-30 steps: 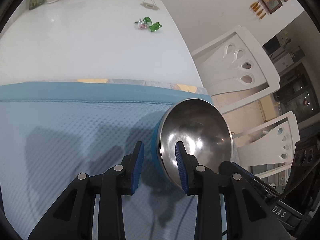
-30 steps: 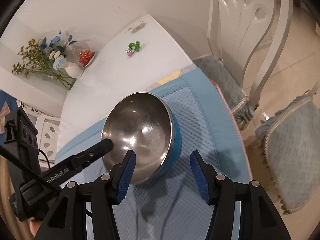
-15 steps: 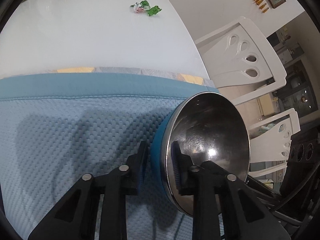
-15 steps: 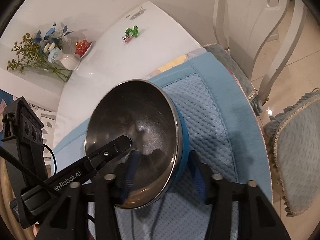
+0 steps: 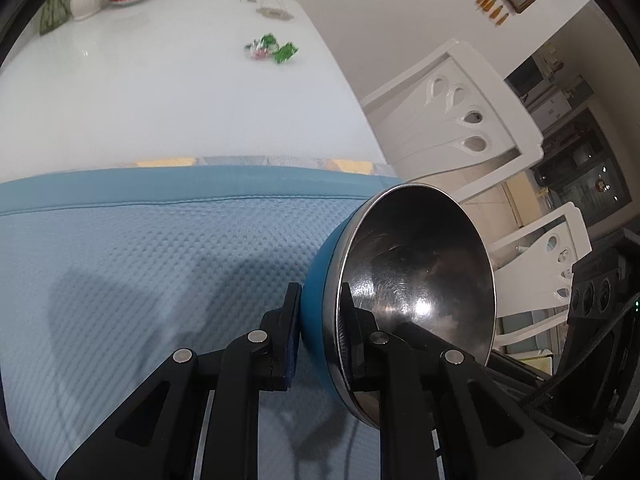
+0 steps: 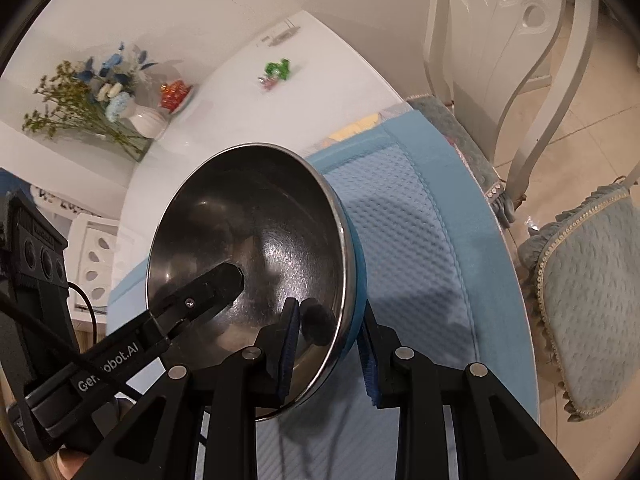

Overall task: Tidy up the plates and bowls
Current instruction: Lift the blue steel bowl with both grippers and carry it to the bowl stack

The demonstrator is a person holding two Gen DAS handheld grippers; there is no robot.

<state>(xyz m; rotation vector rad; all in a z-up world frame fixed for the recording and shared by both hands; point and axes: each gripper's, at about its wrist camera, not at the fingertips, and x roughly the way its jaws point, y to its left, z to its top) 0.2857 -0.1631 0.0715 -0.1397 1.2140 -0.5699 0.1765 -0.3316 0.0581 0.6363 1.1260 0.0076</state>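
Note:
A steel bowl with a blue outside (image 5: 412,280) is held tilted above the light blue mat (image 5: 140,264). My left gripper (image 5: 318,332) is shut on its rim, one finger inside and one on the blue outside. In the right wrist view the bowl (image 6: 256,240) fills the middle. My right gripper (image 6: 326,350) straddles the bowl's near rim, one finger inside and one outside, with a gap left at the rim. The left gripper's finger (image 6: 200,292) shows inside the bowl there.
The mat (image 6: 420,248) lies at the edge of a white table (image 5: 160,92). Green-wrapped candies (image 5: 272,48), a white vase with flowers (image 6: 144,120) and a red dish (image 6: 174,92) stand at the far side. White chairs (image 5: 452,120) with blue cushions (image 6: 588,300) are to the right.
My left gripper closed on the bowl's rim and lifted it to a tilt. My right gripper moved in over the opposite rim and narrowed around it.

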